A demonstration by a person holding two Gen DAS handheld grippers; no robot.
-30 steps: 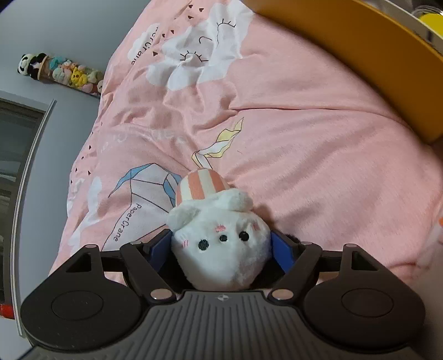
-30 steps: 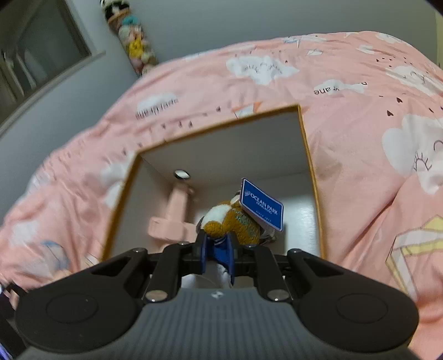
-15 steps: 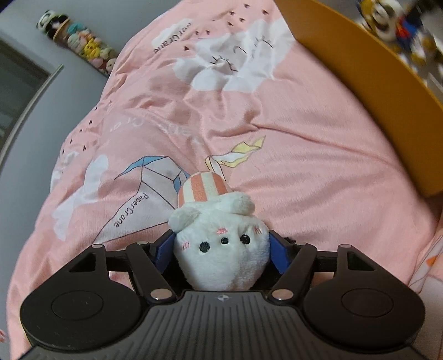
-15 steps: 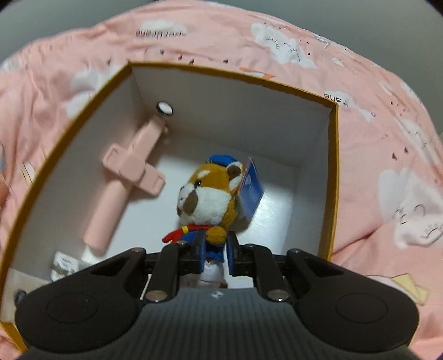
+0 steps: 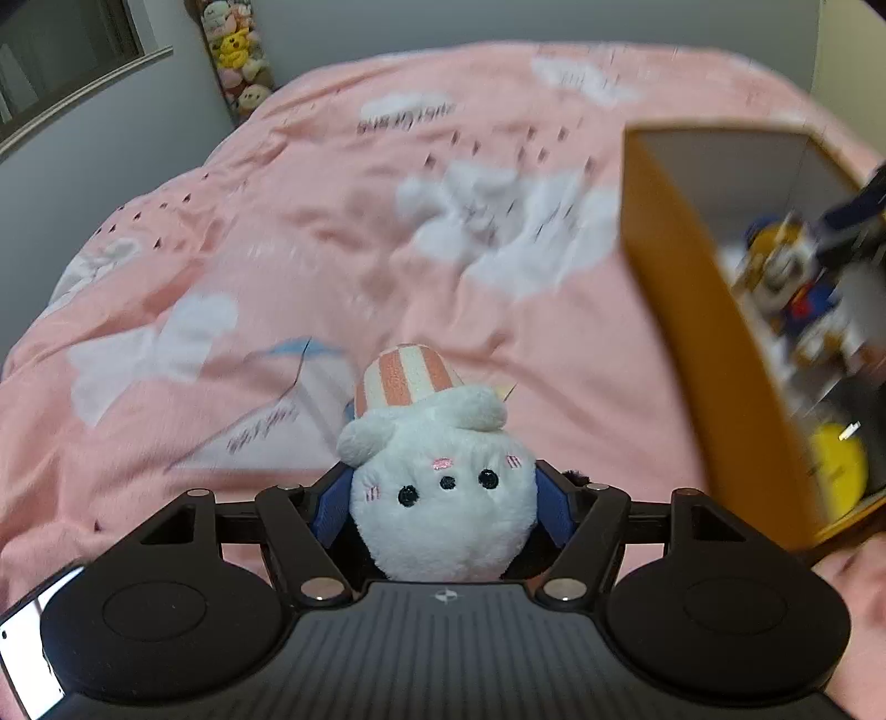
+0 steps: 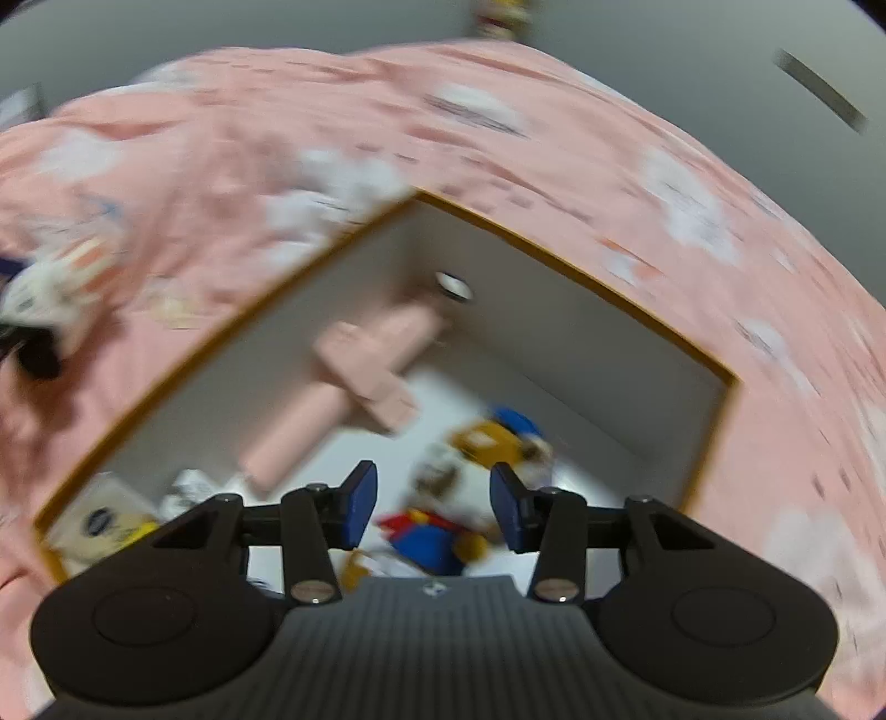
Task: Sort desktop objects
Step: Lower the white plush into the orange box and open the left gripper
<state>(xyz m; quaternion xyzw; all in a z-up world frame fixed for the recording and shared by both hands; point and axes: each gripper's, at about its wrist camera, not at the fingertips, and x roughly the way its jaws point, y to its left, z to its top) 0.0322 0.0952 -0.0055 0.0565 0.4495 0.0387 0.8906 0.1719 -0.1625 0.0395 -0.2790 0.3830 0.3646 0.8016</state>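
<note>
A white plush (image 5: 443, 520) with a pink-striped hat sits between the blue pads of my left gripper (image 5: 443, 501). The jaws are closing and the pads press its sides, holding it above the pink bedcover. Right of it stands the orange box (image 5: 714, 354). In the right wrist view my right gripper (image 6: 434, 501) hangs over the orange box (image 6: 581, 271), its jaws opening. A brown dog plush (image 6: 443, 531) in blue and red lies on the box floor below the pads, free of them. The white plush (image 6: 50, 288) shows blurred at the far left.
A pink stick-shaped gadget (image 6: 354, 387), a blue-logo packet (image 6: 99, 523) and something yellow (image 5: 836, 465) also lie in the box. The pink bedcover (image 5: 277, 221) spreads all around. A column of small plush toys (image 5: 238, 50) stands by the grey wall.
The right jaws have parted and the dog plush has dropped from them onto the box floor. The left gripper has risen and rolled with the white plush; the box is now at its right.
</note>
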